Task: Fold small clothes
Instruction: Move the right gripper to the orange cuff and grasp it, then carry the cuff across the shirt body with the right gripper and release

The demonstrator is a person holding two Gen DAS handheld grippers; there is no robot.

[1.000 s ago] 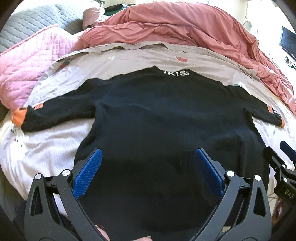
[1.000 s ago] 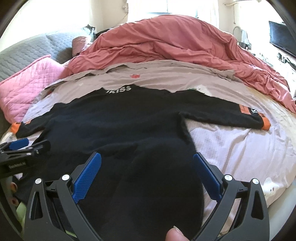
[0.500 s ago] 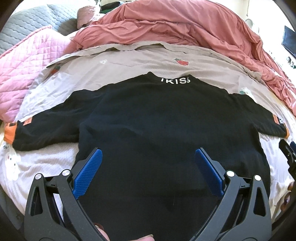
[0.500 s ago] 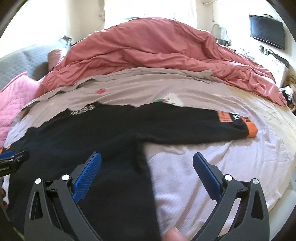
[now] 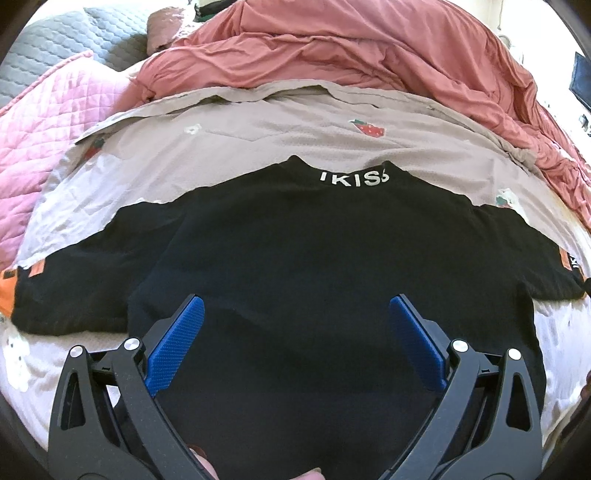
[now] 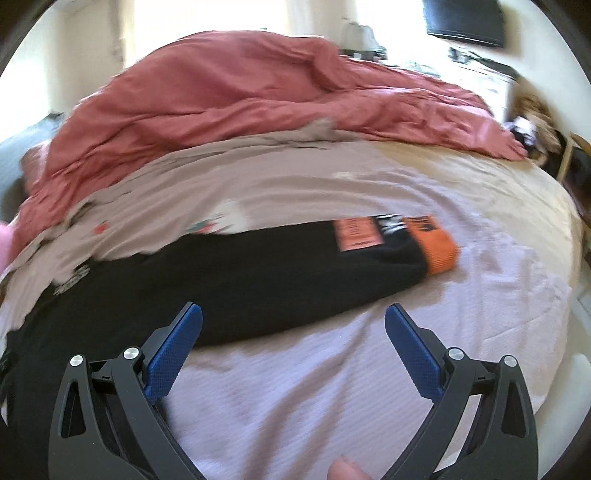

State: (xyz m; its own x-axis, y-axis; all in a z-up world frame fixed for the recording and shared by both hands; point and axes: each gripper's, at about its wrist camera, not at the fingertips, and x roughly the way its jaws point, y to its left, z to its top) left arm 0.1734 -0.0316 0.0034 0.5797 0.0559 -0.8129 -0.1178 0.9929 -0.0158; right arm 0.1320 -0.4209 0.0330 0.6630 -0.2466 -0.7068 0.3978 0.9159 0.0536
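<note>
A black sweater [image 5: 303, 251] lies flat on the bed, back up, with white letters at the collar [image 5: 352, 178] and both sleeves spread out. My left gripper [image 5: 295, 325] hovers open over its lower body, blue pads apart, nothing between them. In the right wrist view the sweater's right sleeve [image 6: 280, 280] stretches to the right and ends in an orange cuff [image 6: 437, 253] with a pink label beside it. My right gripper [image 6: 293, 332] is open above the pale sheet just below that sleeve, holding nothing.
A rumpled red duvet [image 5: 351, 48] is piled at the back of the bed. A pink quilted blanket [image 5: 40, 122] lies at the left. The pale patterned sheet [image 6: 332, 387] spreads to the bed's right edge. A dark screen [image 6: 463, 18] hangs on the far wall.
My right gripper has swung right, from over the sweater's body to its right sleeve and the sheet. My left gripper has moved forward over the body. Both stayed open.
</note>
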